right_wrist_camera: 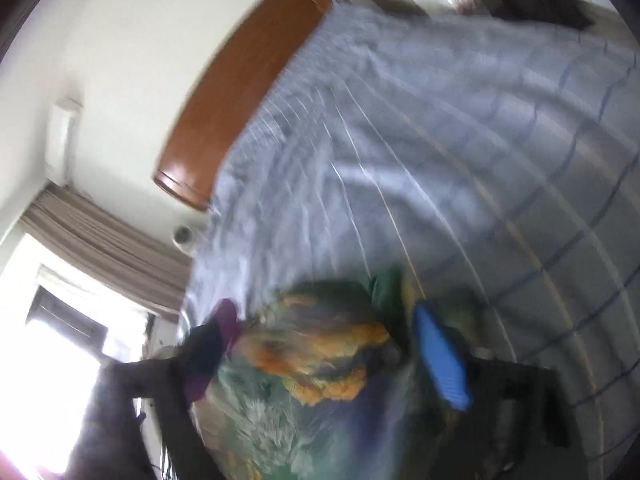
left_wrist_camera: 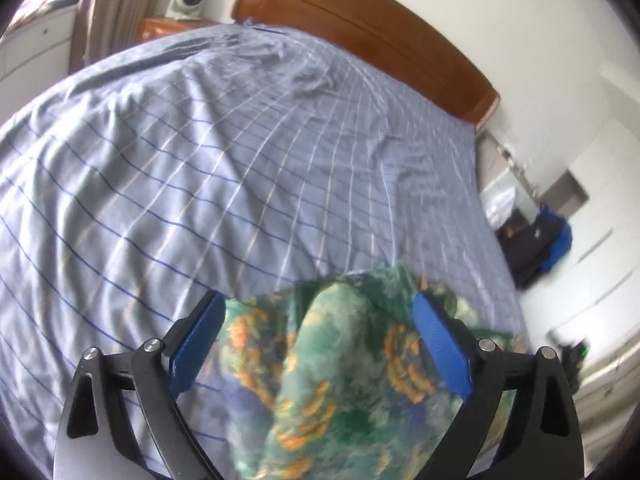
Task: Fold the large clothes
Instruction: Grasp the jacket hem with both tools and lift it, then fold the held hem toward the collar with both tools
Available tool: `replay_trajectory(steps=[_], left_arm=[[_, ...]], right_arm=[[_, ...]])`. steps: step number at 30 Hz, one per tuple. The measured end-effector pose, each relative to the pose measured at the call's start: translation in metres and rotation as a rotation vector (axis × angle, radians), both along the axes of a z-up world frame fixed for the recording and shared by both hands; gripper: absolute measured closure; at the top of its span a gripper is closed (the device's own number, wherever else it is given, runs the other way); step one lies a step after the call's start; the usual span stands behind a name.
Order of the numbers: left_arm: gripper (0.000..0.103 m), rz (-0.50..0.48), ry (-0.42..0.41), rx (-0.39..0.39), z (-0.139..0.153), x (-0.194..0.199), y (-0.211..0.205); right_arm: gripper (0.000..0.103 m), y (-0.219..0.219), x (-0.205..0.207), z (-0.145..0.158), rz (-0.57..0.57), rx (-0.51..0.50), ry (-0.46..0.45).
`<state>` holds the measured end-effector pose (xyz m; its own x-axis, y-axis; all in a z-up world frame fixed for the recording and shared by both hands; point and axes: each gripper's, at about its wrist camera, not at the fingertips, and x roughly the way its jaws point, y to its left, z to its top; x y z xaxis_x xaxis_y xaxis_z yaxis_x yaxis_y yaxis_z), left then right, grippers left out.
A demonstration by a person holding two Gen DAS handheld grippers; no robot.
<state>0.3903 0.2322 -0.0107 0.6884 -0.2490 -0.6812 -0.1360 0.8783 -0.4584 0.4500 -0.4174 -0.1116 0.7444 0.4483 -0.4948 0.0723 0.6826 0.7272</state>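
- Left wrist view looks along the left gripper [left_wrist_camera: 318, 322], whose blue fingers [left_wrist_camera: 438, 344] stand wide apart with a bunched ridge of the green patterned garment [left_wrist_camera: 340, 380] rising between them; whether the pads actually pinch the cloth cannot be told, since the fabric bulges in the gap without clearly touching both.
- The garment is soft and thin-looking, printed in mottled green, teal and orange blotches, and it sits gathered at the near edge of the bed, over the blue checked sheet [left_wrist_camera: 240, 160].
- The sheet is a light blue cotton-like weave crossed by dark and pale lines, lightly rumpled toward the far wooden headboard [left_wrist_camera: 360, 28], which is smooth and curved.
- Right wrist view is blurred: the right gripper [right_wrist_camera: 324, 320] also straddles a rounded hump of the same garment [right_wrist_camera: 320, 360], its blue finger [right_wrist_camera: 440, 360] on the right side; its grasp cannot be judged either.
- Both tools likely flank separate bunches so the large cloth can be lifted and spread over the open sheet for folding.
- A small white camera-like device [left_wrist_camera: 188, 0] sits at the far left.
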Motion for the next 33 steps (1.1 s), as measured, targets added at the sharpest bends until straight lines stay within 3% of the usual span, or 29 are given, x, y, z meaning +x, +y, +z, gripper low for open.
replay_trajectory(steps=[2,4,5,7,9,10,11,13,16,18,20,22,25,26,28,33], left_arm=[[0.007,-0.062,0.043,0.051,-0.014,0.005,-0.011],[0.008,-0.109,0.112,0.121,-0.038,0.012,-0.031],[0.008,-0.123,0.144,0.143,-0.051,0.016,-0.041],[0.012,-0.142,0.184,0.146,-0.072,0.021,-0.056],[0.05,-0.167,0.211,0.117,-0.087,0.026,-0.069],[0.082,-0.162,0.226,0.114,-0.091,0.026,-0.073],[0.089,-0.141,0.223,0.135,-0.09,0.025,-0.075],[0.093,-0.134,0.162,0.16,-0.072,0.017,-0.075],[0.094,-0.108,0.038,0.148,-0.034,0.005,-0.068],[0.094,-0.084,-0.018,0.193,-0.019,0.008,-0.071],[0.094,-0.055,-0.033,0.249,-0.022,0.02,-0.077],[0.093,-0.03,0.024,0.296,-0.055,0.041,-0.079],[0.09,-0.016,0.128,0.291,-0.113,0.052,-0.075],[0.089,-0.016,0.112,0.283,-0.13,0.048,-0.074],[0.086,-0.003,0.056,0.275,-0.137,0.039,-0.073],[0.084,-0.002,0.035,0.237,-0.142,0.042,-0.068]], right_arm=[[0.013,-0.005,-0.001,0.018,0.016,-0.029,-0.04],[0.013,0.001,0.005,0.028,0.06,-0.188,0.008],[0.013,0.014,0.008,0.03,0.134,-0.319,0.039],[0.013,0.036,0.012,0.021,0.243,-0.46,0.105],[0.02,0.053,0.012,0.008,0.291,-0.512,0.136],[0.044,0.061,0.013,0.001,0.316,-0.518,0.146],[0.085,0.064,0.012,-0.003,0.323,-0.529,0.157],[0.089,0.07,0.007,-0.002,0.289,-0.613,0.159],[0.09,0.08,-0.013,0.04,0.236,-0.683,-0.003],[0.091,0.086,-0.015,0.063,0.21,-0.699,-0.093],[0.091,0.092,-0.011,0.076,0.158,-0.71,-0.147],[0.091,0.092,0.004,0.067,0.125,-0.7,-0.124],[0.09,0.093,0.034,0.009,0.116,-0.714,0.02],[0.089,0.094,0.041,-0.02,0.127,-0.719,0.083],[0.087,0.096,0.041,-0.056,0.15,-0.698,0.121],[0.083,0.078,0.043,-0.07,0.117,-0.592,0.101]])
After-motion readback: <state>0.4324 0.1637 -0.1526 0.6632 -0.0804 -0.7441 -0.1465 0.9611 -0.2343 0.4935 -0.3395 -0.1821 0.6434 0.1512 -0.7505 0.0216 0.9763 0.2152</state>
